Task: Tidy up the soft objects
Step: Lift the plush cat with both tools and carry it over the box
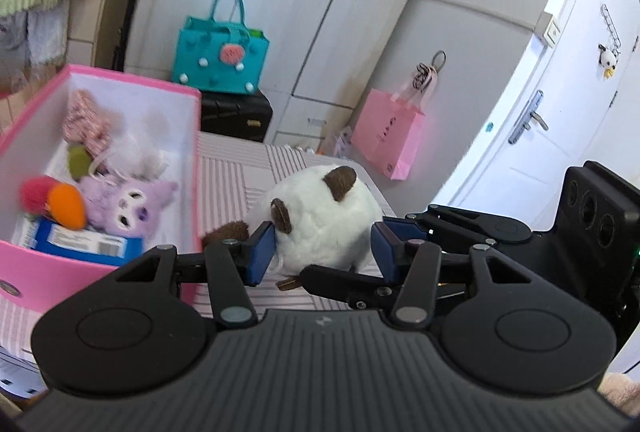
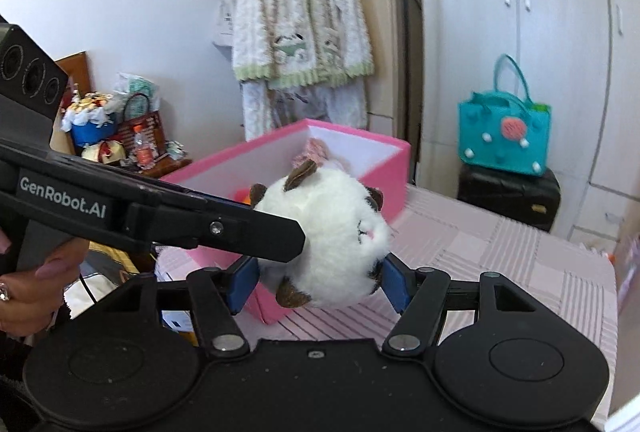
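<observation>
Both claws, left gripper [image 1: 324,252] and right gripper [image 2: 318,282], flank the round white fluffy plush with brown ears [image 2: 328,232], pads touching it above the striped bedcover [image 2: 500,252]. Mid-carry, probably; next lift it over into the pink cardboard box [image 1: 188,168].

The plush ball [image 1: 320,216] sits between the fingers of both the left gripper [image 1: 324,252] and the right gripper [image 2: 318,284], just right of the storage box [image 1: 24,268]. In the box lie other soft toys [image 1: 128,202]. Far behind, a handbag [image 1: 220,56] stands on a case [image 1: 236,116].
</observation>
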Motion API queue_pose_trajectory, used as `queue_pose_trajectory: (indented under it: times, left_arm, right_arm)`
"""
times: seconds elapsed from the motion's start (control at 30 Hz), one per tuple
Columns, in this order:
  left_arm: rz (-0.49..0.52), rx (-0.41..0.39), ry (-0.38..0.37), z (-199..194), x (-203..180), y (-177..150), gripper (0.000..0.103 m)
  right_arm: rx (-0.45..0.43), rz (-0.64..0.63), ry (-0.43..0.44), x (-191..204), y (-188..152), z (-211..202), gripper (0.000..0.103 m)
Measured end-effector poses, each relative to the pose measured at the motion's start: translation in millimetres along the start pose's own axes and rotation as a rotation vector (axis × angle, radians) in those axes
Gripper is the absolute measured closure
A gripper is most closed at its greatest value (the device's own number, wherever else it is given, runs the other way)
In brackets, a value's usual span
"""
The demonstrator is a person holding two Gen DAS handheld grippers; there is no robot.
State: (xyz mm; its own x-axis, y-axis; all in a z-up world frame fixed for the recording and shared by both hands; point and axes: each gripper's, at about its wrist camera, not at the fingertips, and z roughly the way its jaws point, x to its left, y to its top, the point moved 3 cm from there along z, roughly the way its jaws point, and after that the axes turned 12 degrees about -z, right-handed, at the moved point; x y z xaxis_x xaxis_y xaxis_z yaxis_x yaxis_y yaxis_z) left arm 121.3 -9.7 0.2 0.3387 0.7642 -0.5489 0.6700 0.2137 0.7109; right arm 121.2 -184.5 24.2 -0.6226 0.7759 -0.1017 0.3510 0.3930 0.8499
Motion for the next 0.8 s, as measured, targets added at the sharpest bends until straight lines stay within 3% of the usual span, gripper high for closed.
queue_pose_trajectory:
  times: [0.27,0.47,0.67,0.8]
  left_arm:
    - [0.001,-0.109,0.017,-25,13,26,0.053]
    - [0.006,-0.162,0.052,-27,30,55,0.052]
    - [-0.055,-0.226,0.079,-9,58,87,0.051]
    - [-0.102,-0.195,0.118,19,84,104,0.051]
  right_arm:
    - [-0.074,-0.069,0.029,17,36,5,0.034]
    - [-0.102,-0.087,0.050,10,65,26,0.041]
    - [-0.159,-0.111,0.057,0,89,59,0.042]
    - [-0.148,-0.108,0.053,-10,97,94,0.042]
